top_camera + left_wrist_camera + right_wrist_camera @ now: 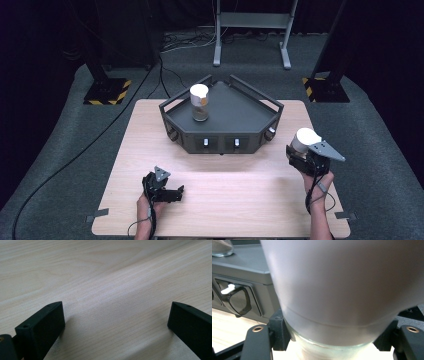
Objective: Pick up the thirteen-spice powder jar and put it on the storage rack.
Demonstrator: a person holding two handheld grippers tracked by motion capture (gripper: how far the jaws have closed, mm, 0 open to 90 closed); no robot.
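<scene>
White-capped jar [304, 140] is clamped in your right gripper [306, 159]; keep it upright toward the tray [222, 137] at ten o'clock. Left gripper [170, 192] jaws stand apart.

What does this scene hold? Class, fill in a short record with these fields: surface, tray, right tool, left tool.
surface: light wooden table
tray: dark angular tray at the table's far side, one white-capped jar upright on it
right tool: right tool shut on a second white-capped jar, held off the table near the tray's right corner
left tool: left tool open, nothing between its jaws, low over the table
</scene>
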